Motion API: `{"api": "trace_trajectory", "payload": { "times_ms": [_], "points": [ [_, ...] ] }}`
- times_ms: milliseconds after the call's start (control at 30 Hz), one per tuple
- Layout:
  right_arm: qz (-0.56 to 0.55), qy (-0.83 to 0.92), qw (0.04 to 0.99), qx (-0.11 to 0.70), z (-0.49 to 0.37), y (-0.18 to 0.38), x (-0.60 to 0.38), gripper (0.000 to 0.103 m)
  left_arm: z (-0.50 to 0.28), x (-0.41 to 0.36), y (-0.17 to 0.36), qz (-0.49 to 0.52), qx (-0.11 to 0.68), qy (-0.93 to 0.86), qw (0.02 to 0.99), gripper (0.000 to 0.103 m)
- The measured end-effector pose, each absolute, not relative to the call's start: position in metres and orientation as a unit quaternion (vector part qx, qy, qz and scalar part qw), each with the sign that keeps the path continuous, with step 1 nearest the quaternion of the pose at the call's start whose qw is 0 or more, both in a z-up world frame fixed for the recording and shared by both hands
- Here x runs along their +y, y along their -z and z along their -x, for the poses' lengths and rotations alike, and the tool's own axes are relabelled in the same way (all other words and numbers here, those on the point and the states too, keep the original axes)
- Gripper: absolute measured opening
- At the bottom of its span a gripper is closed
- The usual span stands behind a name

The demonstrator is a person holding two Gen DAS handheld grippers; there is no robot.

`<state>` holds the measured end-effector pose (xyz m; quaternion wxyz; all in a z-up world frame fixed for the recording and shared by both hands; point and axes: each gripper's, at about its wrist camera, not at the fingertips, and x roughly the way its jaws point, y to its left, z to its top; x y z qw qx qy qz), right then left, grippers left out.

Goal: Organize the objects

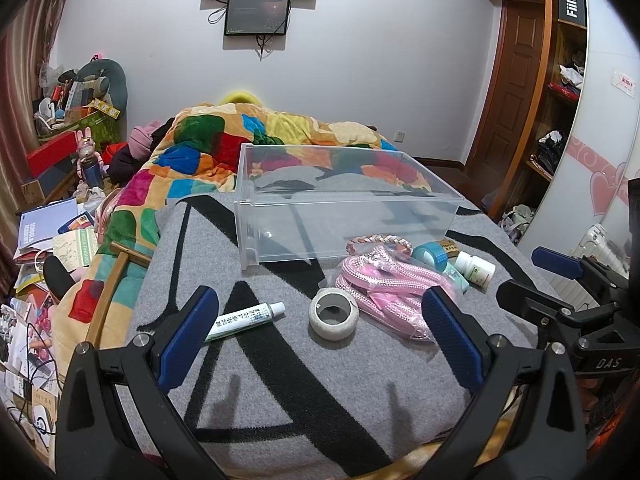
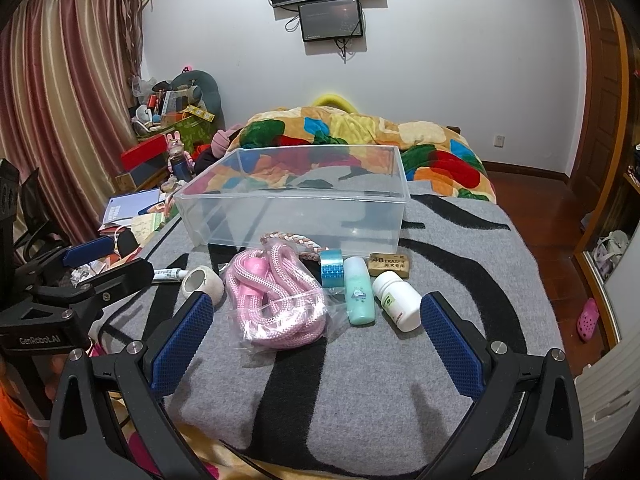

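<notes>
Grey blanket (image 2: 360,392) holds pink rope (image 2: 276,300) just ahead of right gripper (image 2: 316,332)

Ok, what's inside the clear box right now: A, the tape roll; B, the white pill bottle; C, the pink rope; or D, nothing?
D: the clear box holds nothing; the pink rope, pill bottle and tape roll all lie on the grey blanket in front of it.

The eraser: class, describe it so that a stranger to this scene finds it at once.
Find the clear bin on the grey blanket. Before its right front corner lies the eraser, beyond the white bottle. It alone is a flat tan block printed 4B.
</notes>
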<state>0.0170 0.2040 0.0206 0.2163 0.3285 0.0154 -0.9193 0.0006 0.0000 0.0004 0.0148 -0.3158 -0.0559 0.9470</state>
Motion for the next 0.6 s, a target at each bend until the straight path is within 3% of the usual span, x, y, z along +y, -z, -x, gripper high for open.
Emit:
{"api": "trace_trajectory", "payload": {
  "times_ms": [600],
  "points": [
    [-0.329, 0.919, 0.217, 0.014, -0.0183, -0.0204, 0.2037, 0.103, -0.0038, 0.0038, -0.0029, 0.311, -0.056, -0.949, 0.017, 0.103]
  ]
}}
